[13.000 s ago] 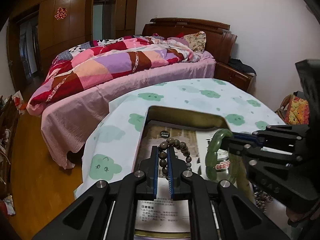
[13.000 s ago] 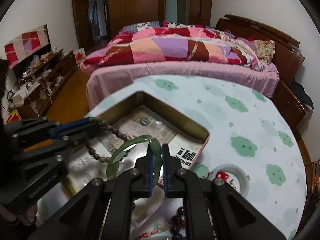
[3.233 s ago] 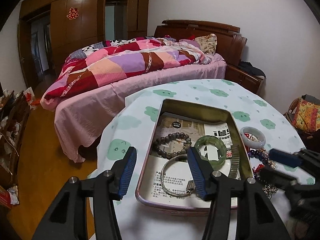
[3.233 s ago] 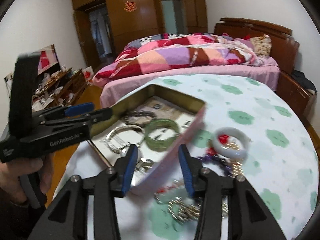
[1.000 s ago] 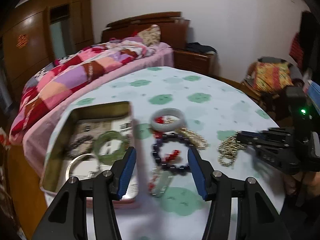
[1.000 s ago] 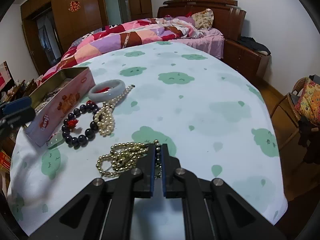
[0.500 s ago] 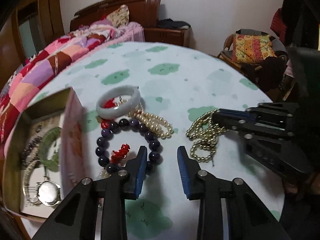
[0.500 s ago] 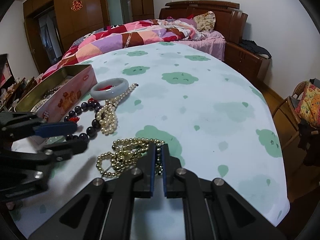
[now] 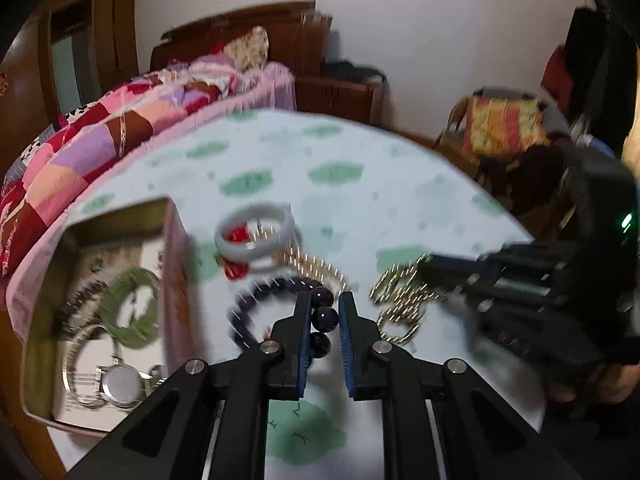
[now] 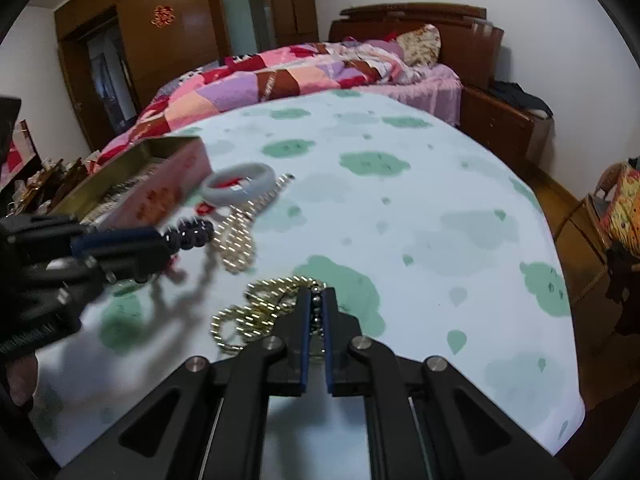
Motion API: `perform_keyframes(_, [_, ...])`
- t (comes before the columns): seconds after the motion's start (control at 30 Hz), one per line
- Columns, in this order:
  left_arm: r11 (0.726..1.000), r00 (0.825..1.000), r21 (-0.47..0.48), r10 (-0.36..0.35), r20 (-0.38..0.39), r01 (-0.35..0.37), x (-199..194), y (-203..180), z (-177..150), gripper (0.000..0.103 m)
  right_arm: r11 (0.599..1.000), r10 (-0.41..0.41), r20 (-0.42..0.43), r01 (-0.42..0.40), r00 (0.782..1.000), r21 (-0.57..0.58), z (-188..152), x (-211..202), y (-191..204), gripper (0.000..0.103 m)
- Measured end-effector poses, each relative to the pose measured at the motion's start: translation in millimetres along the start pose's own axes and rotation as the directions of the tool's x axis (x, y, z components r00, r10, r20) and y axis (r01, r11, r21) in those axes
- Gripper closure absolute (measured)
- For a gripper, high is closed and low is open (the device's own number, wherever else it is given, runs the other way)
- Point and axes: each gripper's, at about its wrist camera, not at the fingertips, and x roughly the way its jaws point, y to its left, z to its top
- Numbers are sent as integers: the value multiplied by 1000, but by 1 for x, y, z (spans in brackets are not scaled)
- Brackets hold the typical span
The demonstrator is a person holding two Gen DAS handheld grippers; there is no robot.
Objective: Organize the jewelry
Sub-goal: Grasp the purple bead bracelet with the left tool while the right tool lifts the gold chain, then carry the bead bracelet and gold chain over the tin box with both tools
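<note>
Left wrist: L gripper (image 9: 325,312) level, astride purple beads (image 9: 322,315).

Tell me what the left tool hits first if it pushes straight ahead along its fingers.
The left tool is already shut on the dark purple bead bracelet. Straight beyond, probably the pearl strand, then the pale bangle; blur leaves depth uncertain.

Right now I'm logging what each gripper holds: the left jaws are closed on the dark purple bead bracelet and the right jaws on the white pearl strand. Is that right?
Not quite. The left gripper does hold the dark purple bead bracelet, but the right gripper is shut on the gold bead chain, as the right wrist view shows. The white pearl strand lies untouched beside the pale jade bangle.
</note>
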Motion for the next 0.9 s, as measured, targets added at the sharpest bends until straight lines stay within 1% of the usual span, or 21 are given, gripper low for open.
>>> perform_keyframes(0.17, [999,997,-41,-24,76,27,-31,9,13,90,999,25,61,-24,998,-24,12,-23,11,95])
perform_keyframes(0.3, [997,993,-65,-43,114,50,-45,15,19,90,999,40,93,-39,995,-20,19,-34,12,95])
perform_keyframes(0.5, [997,987,-68,-37,156,48,-60,17,25,90,999,53,130,-51,990,-15,29,-45,14,95])
perform_keyframes(0.67, [995,981,-88,-25,192,43,-75,26,29,90,998,60,157,-58,986,-19,35,-55,16,95])
perform_keyframes(0.9, [995,979,-101,2,204,19,-82,34,28,90,997,80,179,-75,981,-32,39,-62,22,95])
